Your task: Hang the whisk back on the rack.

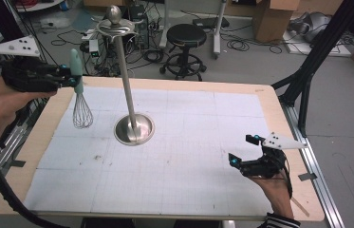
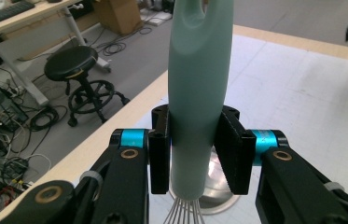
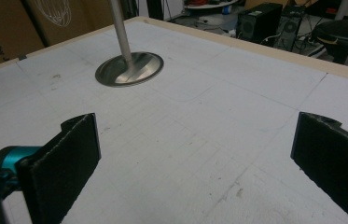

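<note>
A whisk with a mint-green handle (image 1: 76, 66) and a wire head (image 1: 82, 113) hangs upright above the table's left side. My left gripper (image 1: 68, 76) is shut on its handle (image 2: 198, 116), pads pressed on both sides. A steel utensil stand with a round base (image 1: 134, 129), tall pole (image 1: 125, 76) and hooked top (image 1: 115, 23) rises at centre left, just right of the whisk. My right gripper (image 1: 243, 149) stands open low over the table's right front with nothing between its pads (image 3: 64, 163); the stand's base (image 3: 129, 69) lies ahead of it.
A white gridded mat (image 1: 179, 156) covers the wooden table (image 1: 279, 123). Beyond the far edge stand a black stool (image 1: 185, 45), cables and cardboard boxes (image 1: 272, 16). A black tripod leg (image 1: 307, 80) slants at the right.
</note>
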`<move>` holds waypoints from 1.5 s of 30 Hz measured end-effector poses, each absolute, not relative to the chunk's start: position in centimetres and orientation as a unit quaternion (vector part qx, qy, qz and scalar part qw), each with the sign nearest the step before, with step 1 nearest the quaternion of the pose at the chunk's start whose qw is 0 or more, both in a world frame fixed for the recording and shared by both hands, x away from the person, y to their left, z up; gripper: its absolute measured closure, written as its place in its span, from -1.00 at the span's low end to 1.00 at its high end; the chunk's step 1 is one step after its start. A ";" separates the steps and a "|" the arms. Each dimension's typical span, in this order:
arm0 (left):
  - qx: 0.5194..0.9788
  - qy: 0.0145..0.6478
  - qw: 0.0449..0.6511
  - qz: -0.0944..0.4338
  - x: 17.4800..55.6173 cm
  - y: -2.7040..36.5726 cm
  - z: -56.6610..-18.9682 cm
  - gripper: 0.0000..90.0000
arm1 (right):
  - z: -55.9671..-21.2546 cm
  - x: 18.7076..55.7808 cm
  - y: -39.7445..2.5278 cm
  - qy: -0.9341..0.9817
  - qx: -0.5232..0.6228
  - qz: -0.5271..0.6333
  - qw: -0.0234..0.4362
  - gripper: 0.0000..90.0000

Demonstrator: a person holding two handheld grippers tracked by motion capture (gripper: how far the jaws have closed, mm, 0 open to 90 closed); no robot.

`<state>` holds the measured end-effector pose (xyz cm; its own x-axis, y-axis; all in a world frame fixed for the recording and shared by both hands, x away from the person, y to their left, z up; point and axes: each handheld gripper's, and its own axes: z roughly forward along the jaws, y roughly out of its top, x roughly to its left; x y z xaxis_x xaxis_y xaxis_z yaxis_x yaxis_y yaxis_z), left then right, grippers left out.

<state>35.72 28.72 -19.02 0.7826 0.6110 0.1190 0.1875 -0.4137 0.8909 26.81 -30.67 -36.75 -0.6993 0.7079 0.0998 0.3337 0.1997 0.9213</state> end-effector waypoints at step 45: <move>0.807 0.265 0.469 0.241 37.8 25.9 -15.3 0.51 | -36.8 26.8 -31.4 0.747 0.351 0.536 0.177 -0.99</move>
<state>37.79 25.85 -15.32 0.7431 0.6542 0.1404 0.2028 -0.4201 0.8845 26.76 -31.37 -36.76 -0.6908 0.7144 0.1116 0.3345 0.1790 0.9252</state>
